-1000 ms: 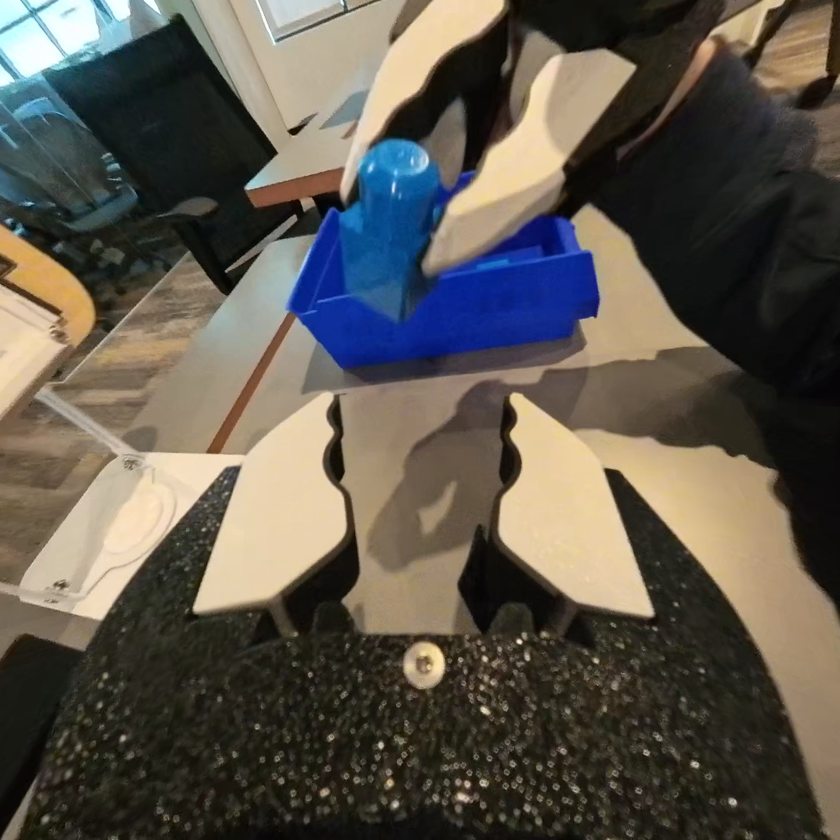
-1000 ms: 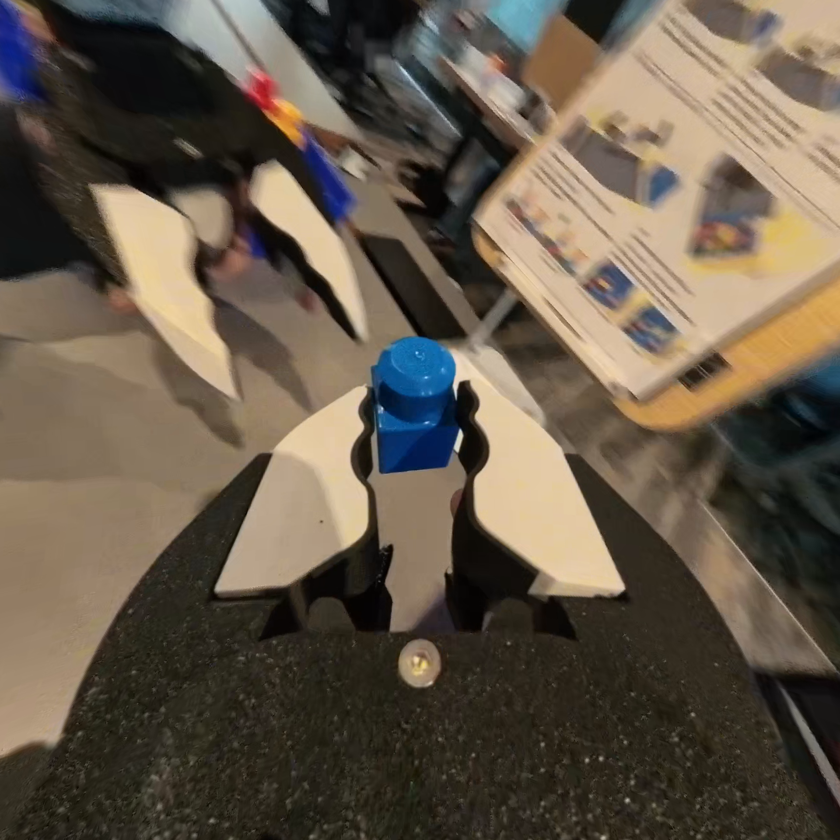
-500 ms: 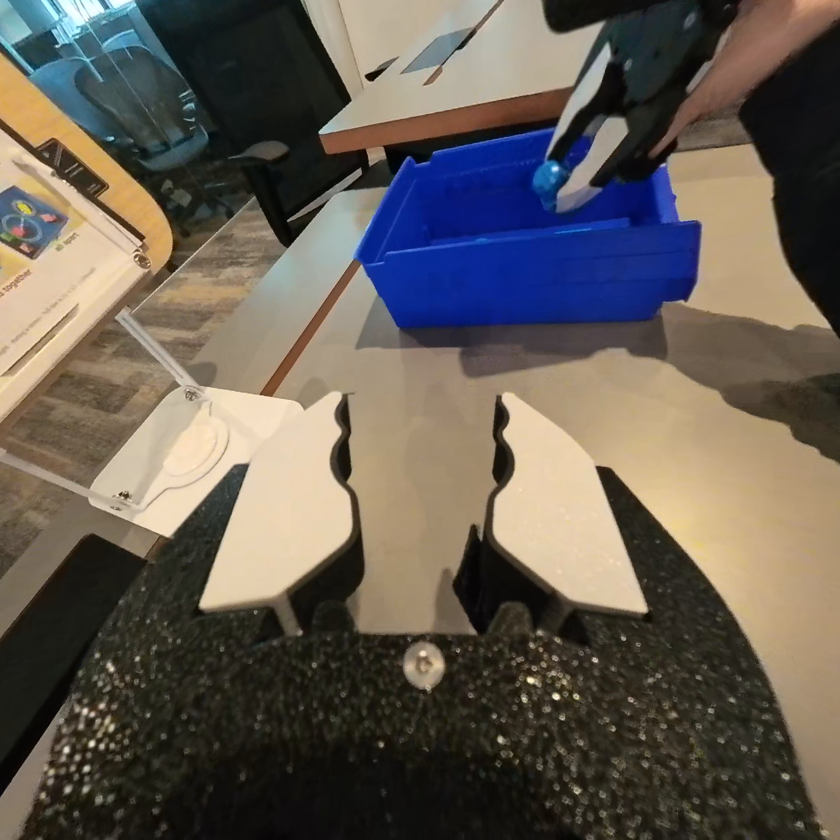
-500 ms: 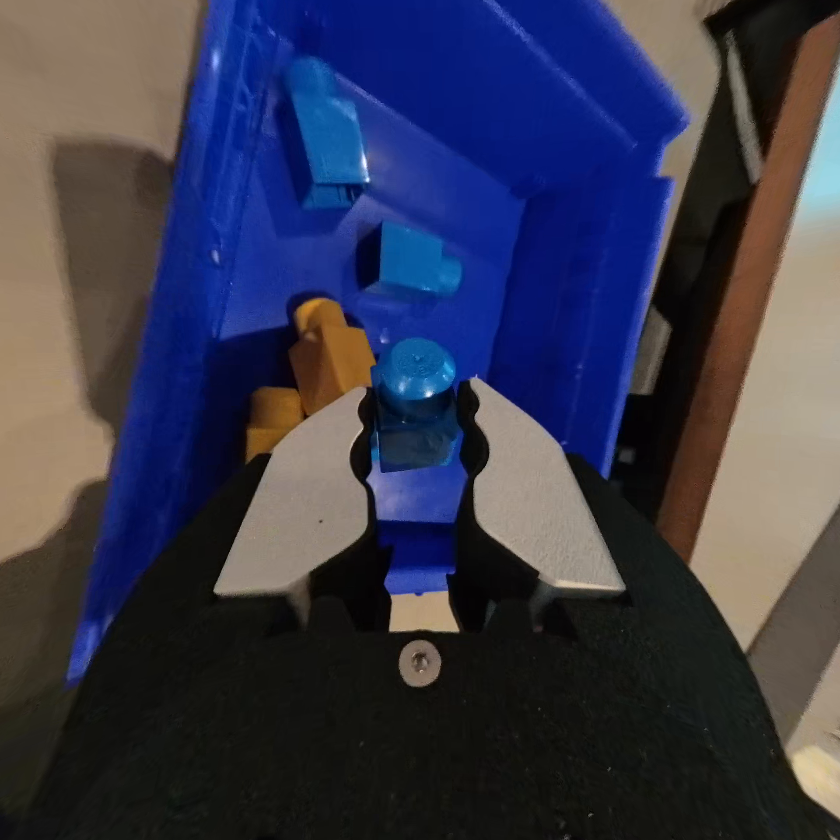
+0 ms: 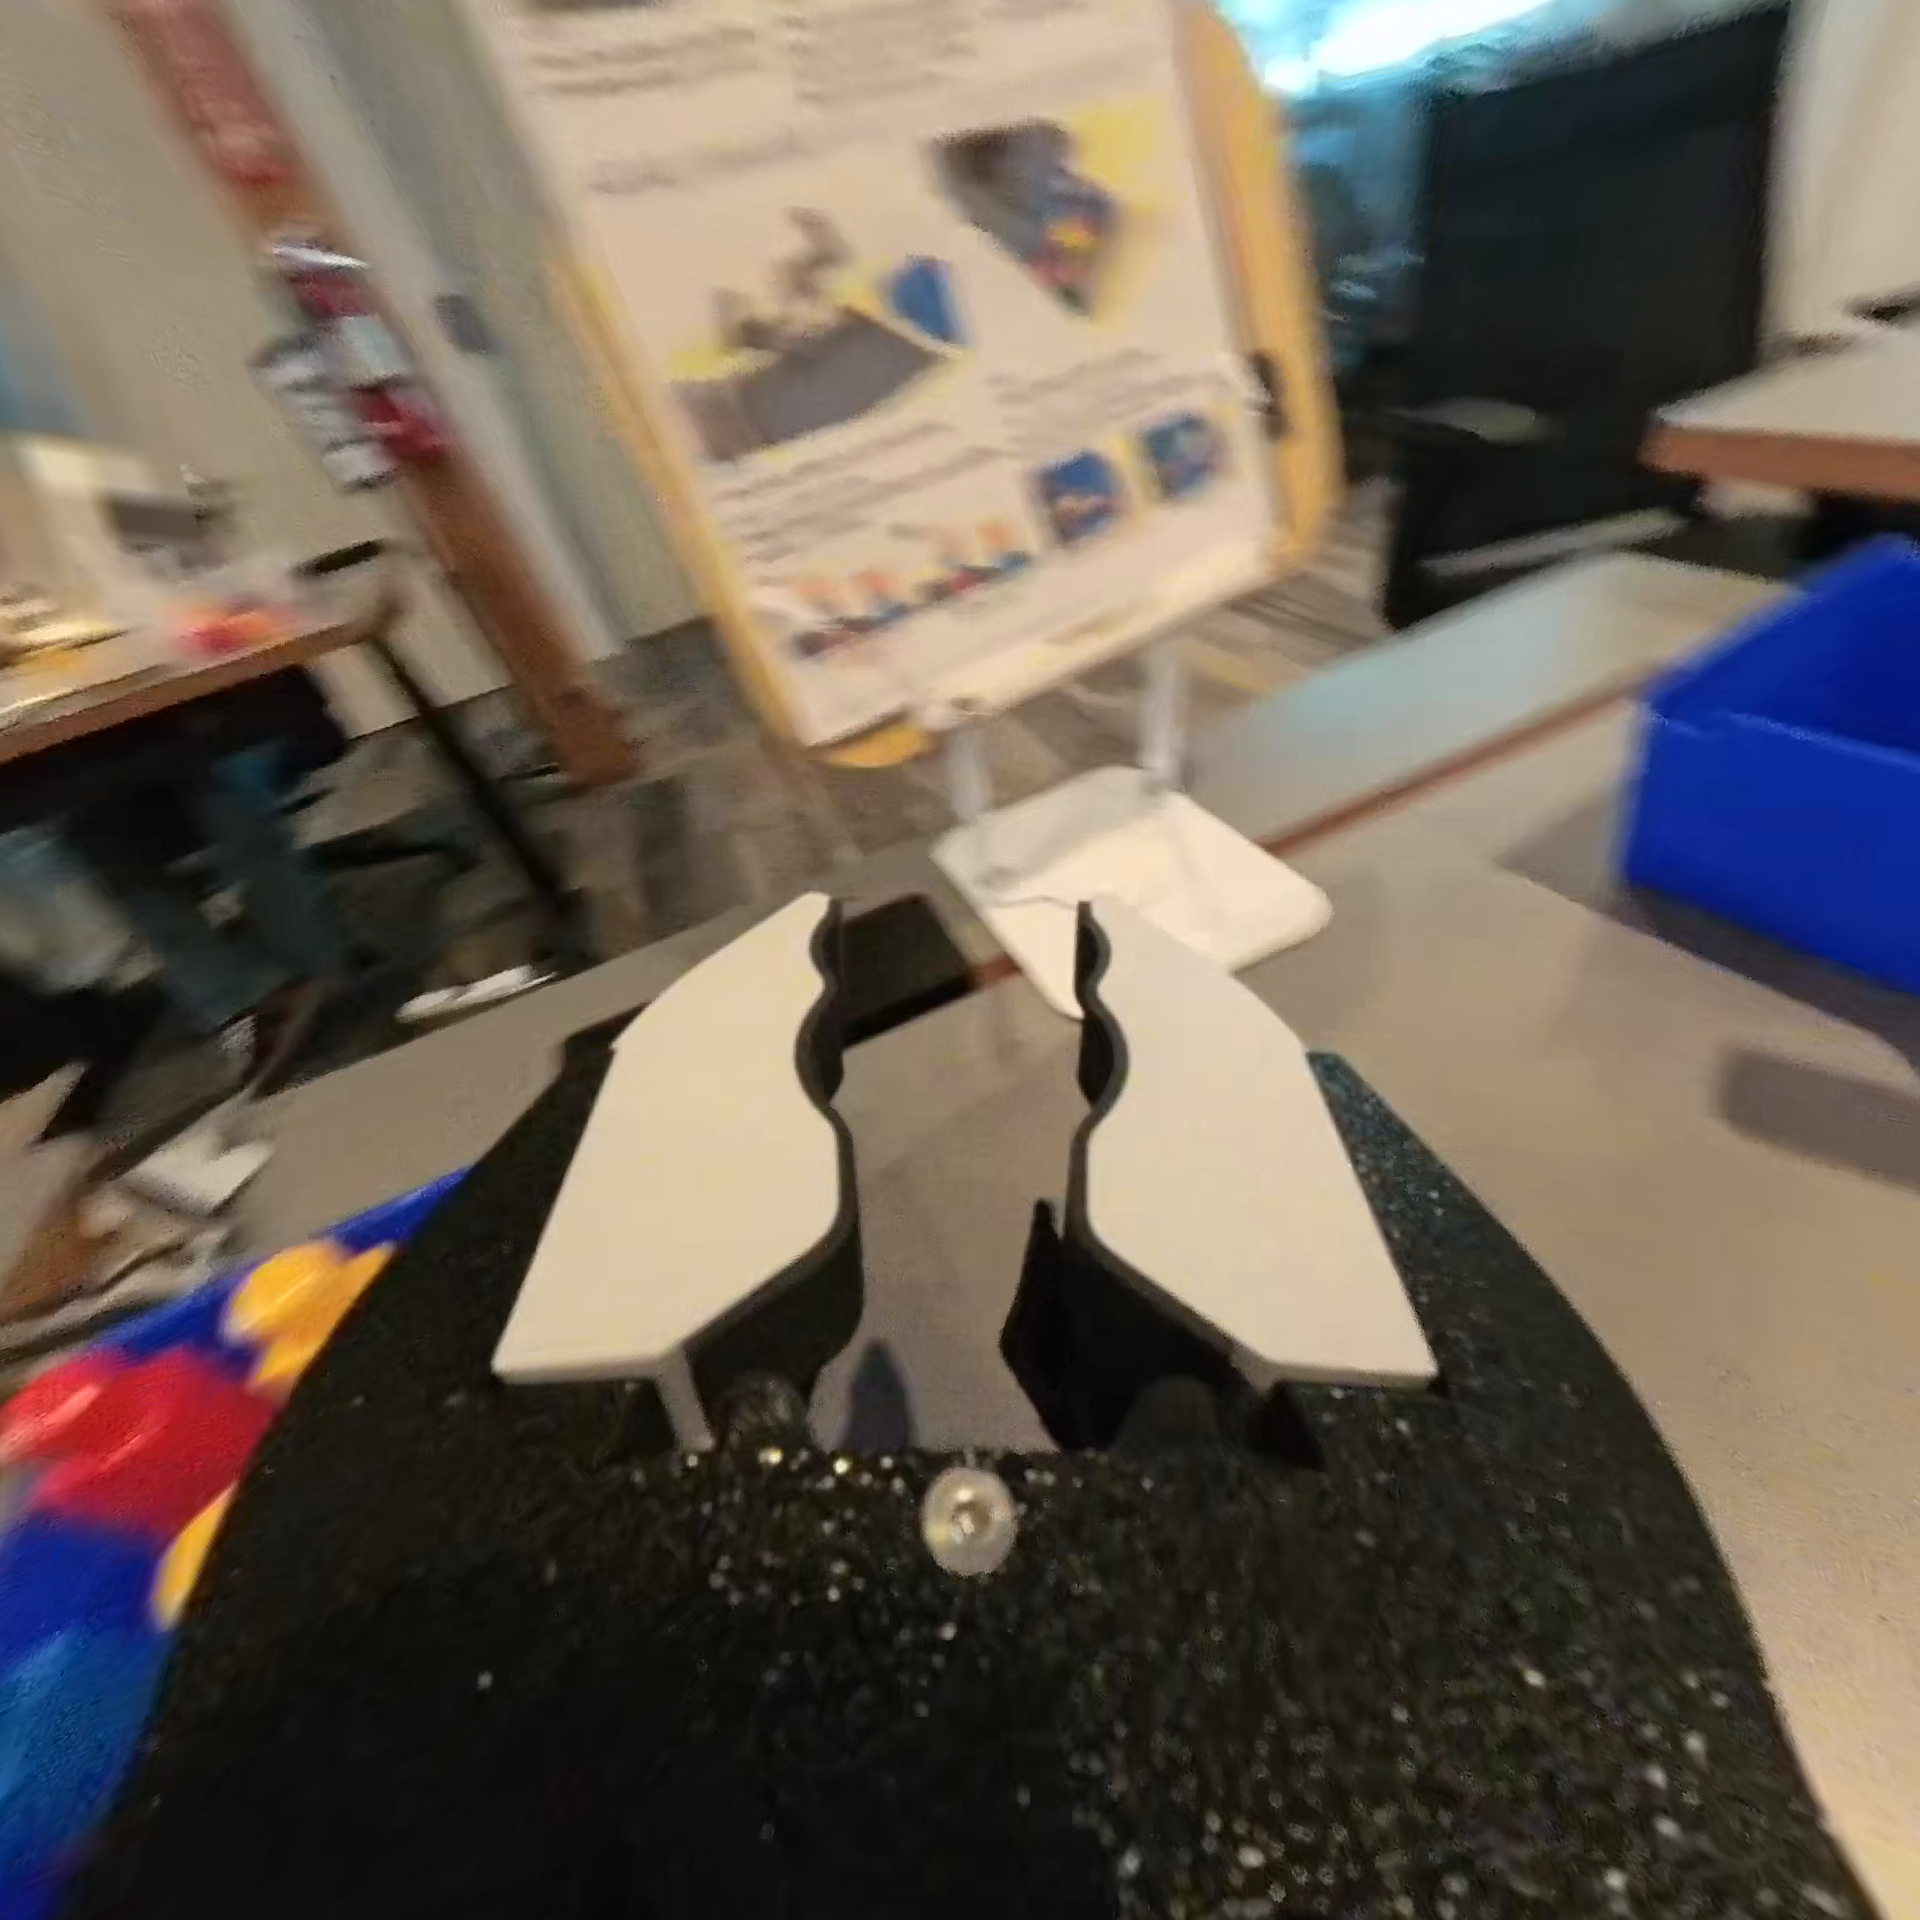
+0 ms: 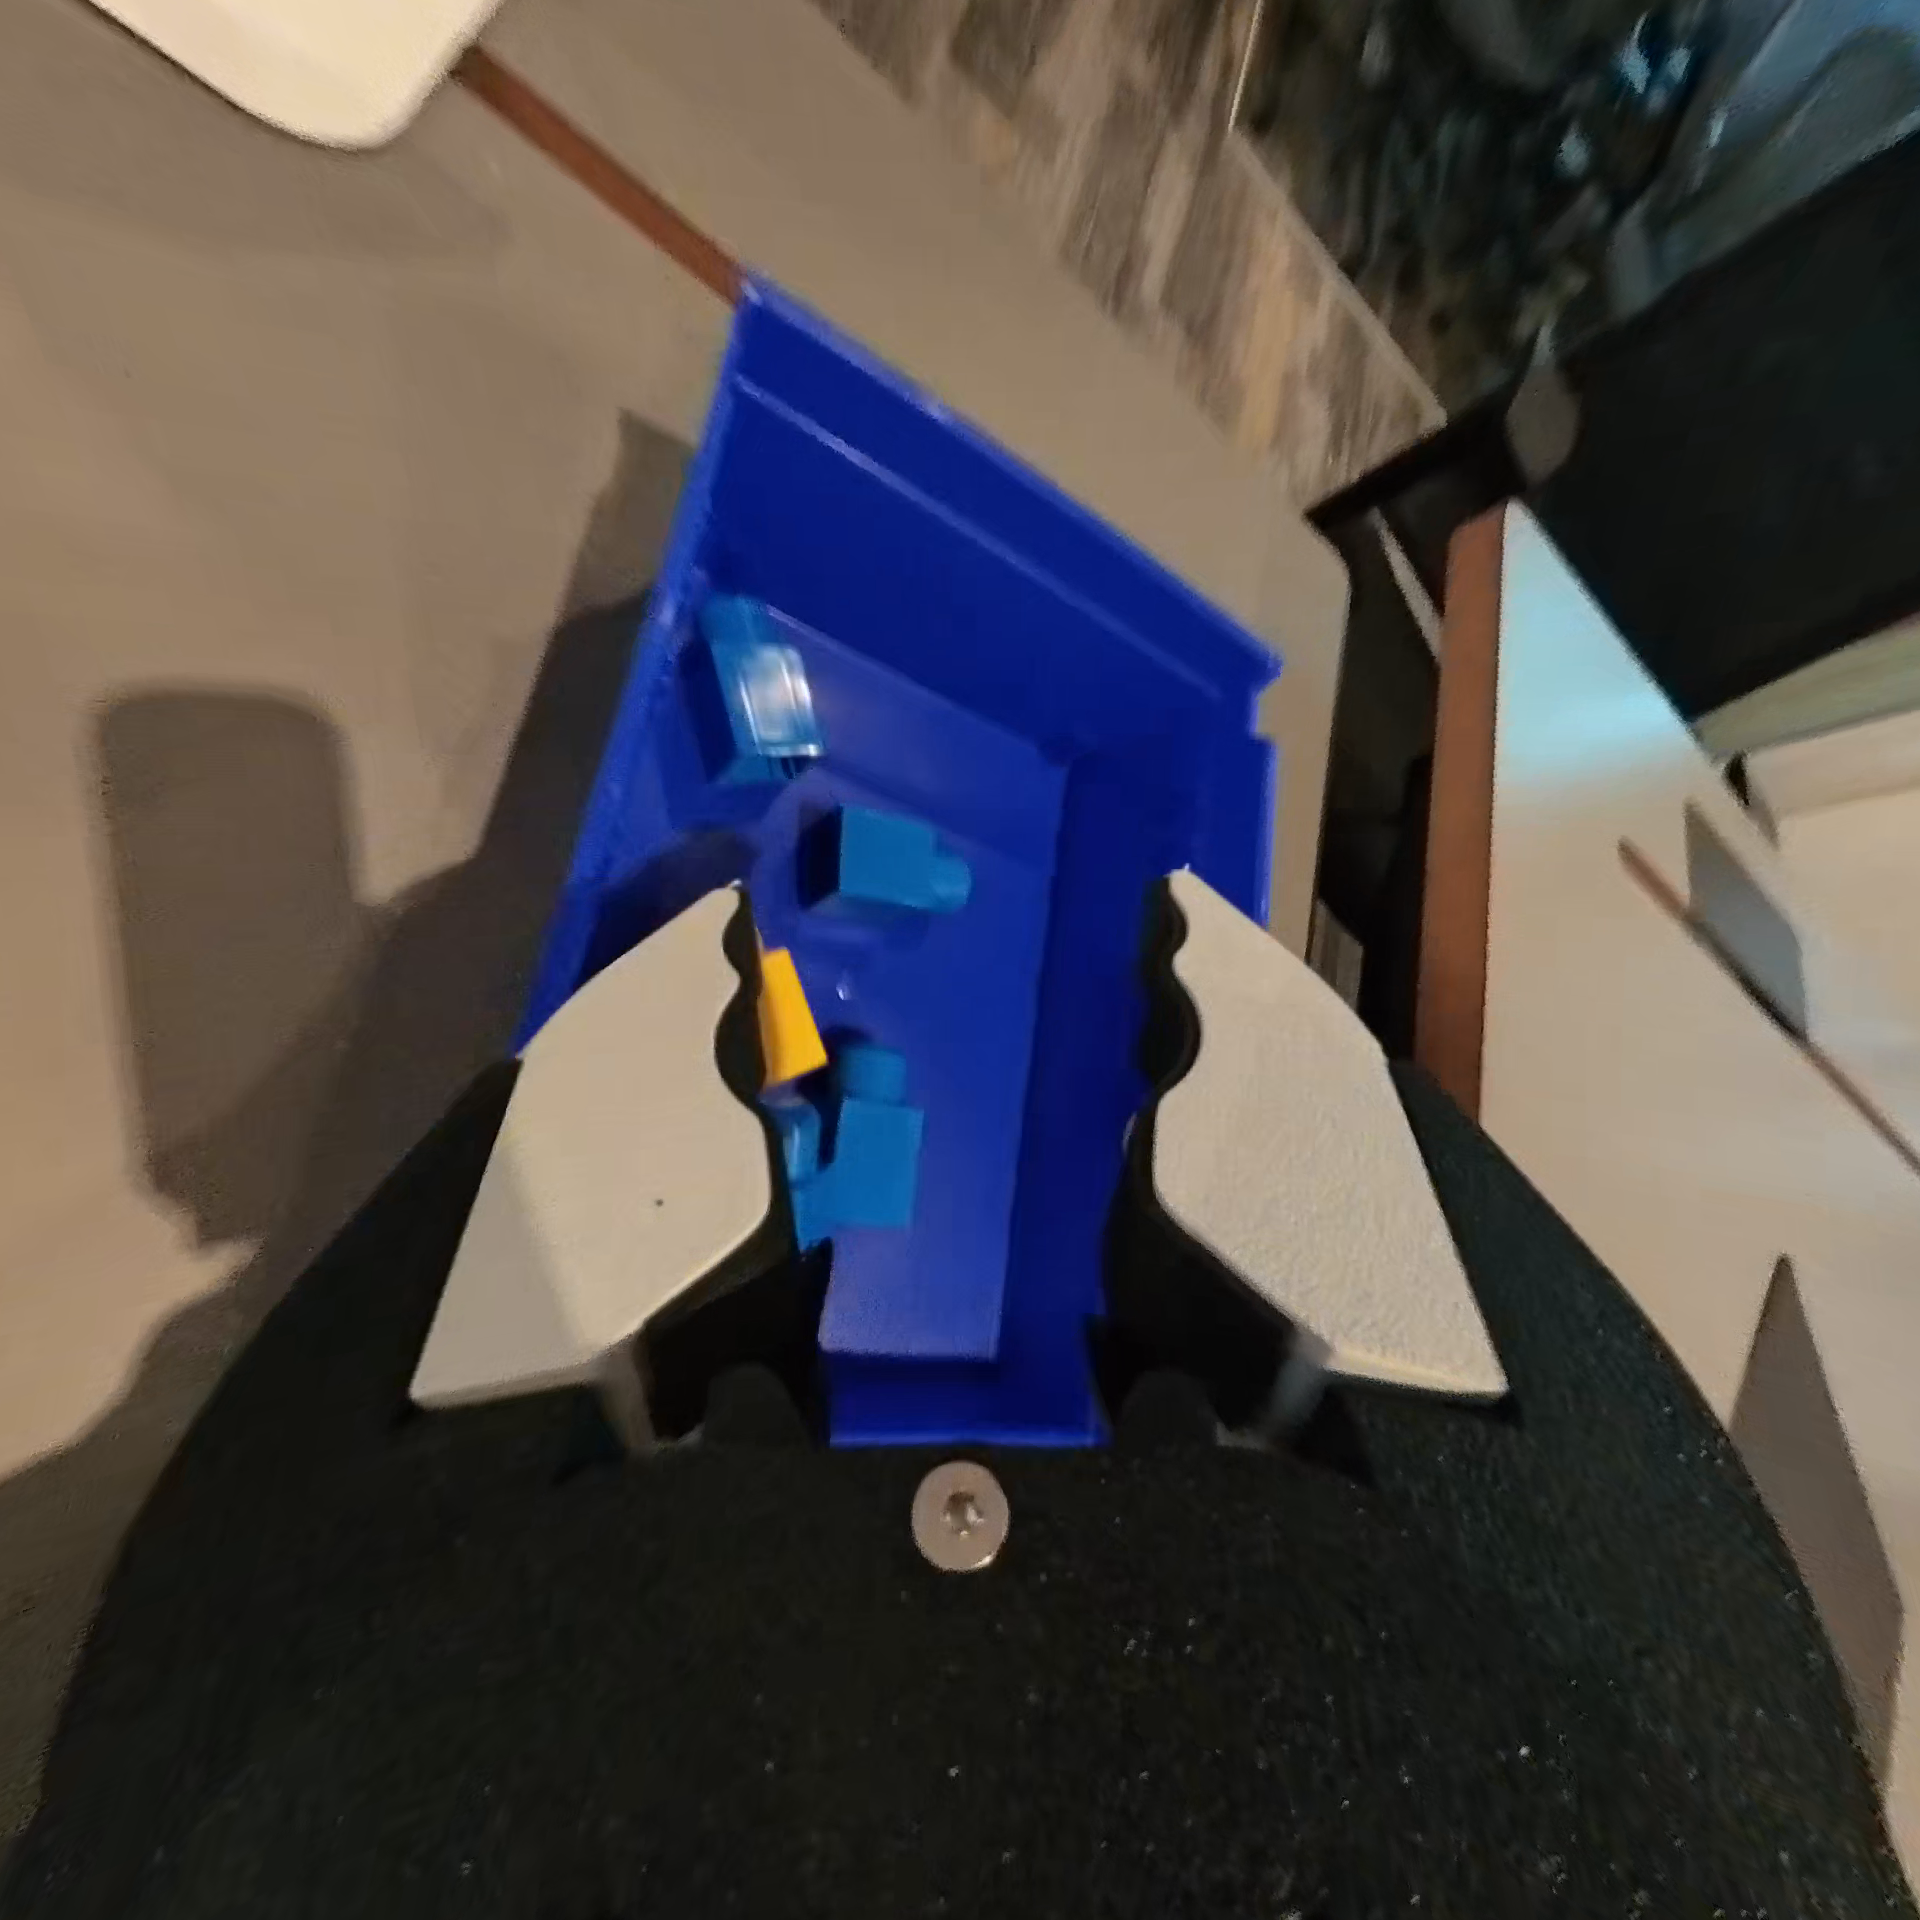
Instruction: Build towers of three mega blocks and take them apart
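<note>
In the right wrist view my right gripper (image 6: pixel 954 894) is open wide and empty, just above the blue bin (image 6: pixel 935 540). In the bin lie a blue block (image 6: pixel 868 1143) between my fingers, a yellow block (image 6: pixel 784 1018) by the left finger, another blue block (image 6: pixel 883 873) and a pale blue one (image 6: pixel 764 696) farther in. In the left wrist view my left gripper (image 5: pixel 956 925) is open and empty above the grey table (image 5: pixel 1558 1351). Blurred red, yellow and blue blocks (image 5: pixel 125 1434) show at the lower left. The bin's corner (image 5: pixel 1787 769) is at the right.
A poster board (image 5: pixel 935 364) on a white base (image 5: pixel 1143 883) stands at the table's far edge ahead of the left gripper. Another desk (image 5: pixel 156 665) and a dark chair (image 5: pixel 1558 312) stand beyond. The left view is motion-blurred. Across from one pair of fingers to the other is roughly 45 cm.
My right gripper has opened and let the blue block go into the bin. My left gripper has swung left, away from the bin and toward the poster board.
</note>
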`<state>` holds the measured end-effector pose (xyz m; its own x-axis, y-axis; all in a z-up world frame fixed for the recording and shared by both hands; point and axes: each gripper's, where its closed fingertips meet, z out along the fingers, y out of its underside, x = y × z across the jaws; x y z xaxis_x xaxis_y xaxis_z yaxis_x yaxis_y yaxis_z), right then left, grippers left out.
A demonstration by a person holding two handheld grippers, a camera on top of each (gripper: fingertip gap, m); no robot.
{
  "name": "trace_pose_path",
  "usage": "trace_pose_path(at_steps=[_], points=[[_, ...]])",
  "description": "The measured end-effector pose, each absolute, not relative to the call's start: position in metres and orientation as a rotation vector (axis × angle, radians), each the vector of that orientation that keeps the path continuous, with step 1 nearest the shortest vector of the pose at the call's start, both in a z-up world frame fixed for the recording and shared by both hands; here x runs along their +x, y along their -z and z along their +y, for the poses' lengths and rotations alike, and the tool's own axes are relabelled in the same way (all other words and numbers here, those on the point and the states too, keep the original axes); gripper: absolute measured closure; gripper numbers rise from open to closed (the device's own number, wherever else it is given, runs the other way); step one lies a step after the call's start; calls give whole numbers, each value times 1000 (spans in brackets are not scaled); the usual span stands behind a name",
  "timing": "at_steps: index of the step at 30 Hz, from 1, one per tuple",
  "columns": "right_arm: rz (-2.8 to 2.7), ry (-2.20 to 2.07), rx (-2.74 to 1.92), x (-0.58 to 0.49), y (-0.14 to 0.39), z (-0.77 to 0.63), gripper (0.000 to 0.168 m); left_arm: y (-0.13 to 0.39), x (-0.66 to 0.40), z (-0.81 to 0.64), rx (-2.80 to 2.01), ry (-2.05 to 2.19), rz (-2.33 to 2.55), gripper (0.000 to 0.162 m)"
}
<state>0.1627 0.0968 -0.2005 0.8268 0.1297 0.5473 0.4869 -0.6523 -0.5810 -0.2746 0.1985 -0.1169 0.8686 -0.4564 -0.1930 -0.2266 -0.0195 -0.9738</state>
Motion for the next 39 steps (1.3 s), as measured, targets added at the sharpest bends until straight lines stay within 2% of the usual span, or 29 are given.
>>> trace_pose_path(at_steps=[4, 9, 14, 25, 39], points=[[-523, 566, -2159, 143, 192, 107, 105, 108, -381, 204, -1605, -2, 186, 121], [-568, 557, -2154, 133, 195, 112, 107, 154, -444, 220, -1763, -130, 52, 119], [-594, 544, -2145, 127, 195, 115, 111, 194, -459, 236, -1886, -161, 25, 115], [-636, 538, -2144, 119, 198, 118, 117, 234, -467, 254, -1976, -183, -1, 113], [-683, 533, -2135, 110, 199, 119, 122, 309, -465, 255, -2273, -166, -3, 120]])
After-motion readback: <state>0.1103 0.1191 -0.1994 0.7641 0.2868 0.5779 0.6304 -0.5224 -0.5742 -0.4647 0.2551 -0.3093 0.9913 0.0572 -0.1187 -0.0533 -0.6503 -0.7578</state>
